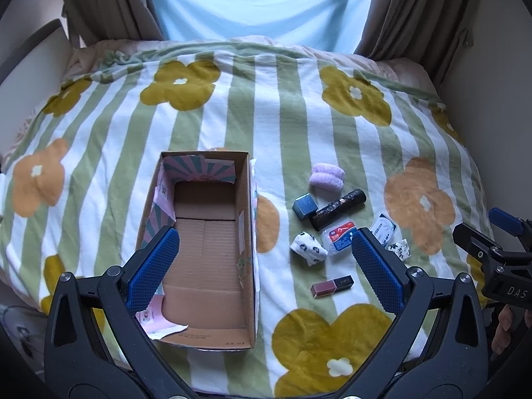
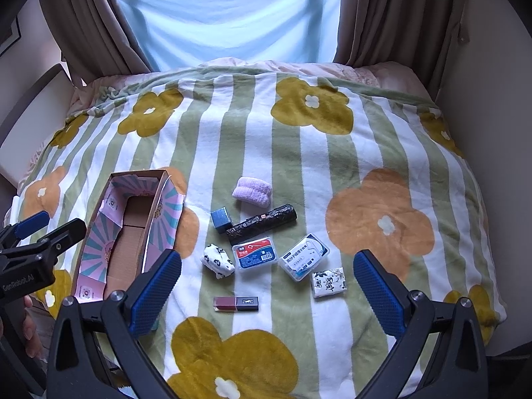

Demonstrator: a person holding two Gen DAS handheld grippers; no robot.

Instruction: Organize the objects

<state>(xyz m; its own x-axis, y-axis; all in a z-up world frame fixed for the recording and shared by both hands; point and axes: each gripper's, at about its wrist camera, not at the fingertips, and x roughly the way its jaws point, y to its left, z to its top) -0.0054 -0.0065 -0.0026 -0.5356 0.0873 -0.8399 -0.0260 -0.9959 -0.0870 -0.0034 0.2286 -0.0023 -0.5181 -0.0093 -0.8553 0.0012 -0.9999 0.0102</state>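
An open, empty cardboard box [image 1: 212, 252] [image 2: 129, 242] lies on the flowered blanket. To its right lie small items: purple socks [image 2: 251, 192], a blue cube box [image 2: 220, 219], a black roll [image 2: 262, 223], a red floss case [image 2: 255, 254], a white floss case [image 2: 304, 256], a white patterned sock [image 2: 217, 260], a tissue pack [image 2: 329, 282] and a lipstick [image 2: 236, 303]. My left gripper [image 1: 266, 266] is open and empty above the box's near right part. My right gripper [image 2: 266, 286] is open and empty above the items.
The striped blanket [image 2: 299, 153] covers a bed. Brown curtains [image 2: 382, 10] and a bright window stand behind it, and walls close in on both sides. The other gripper shows at each view's edge.
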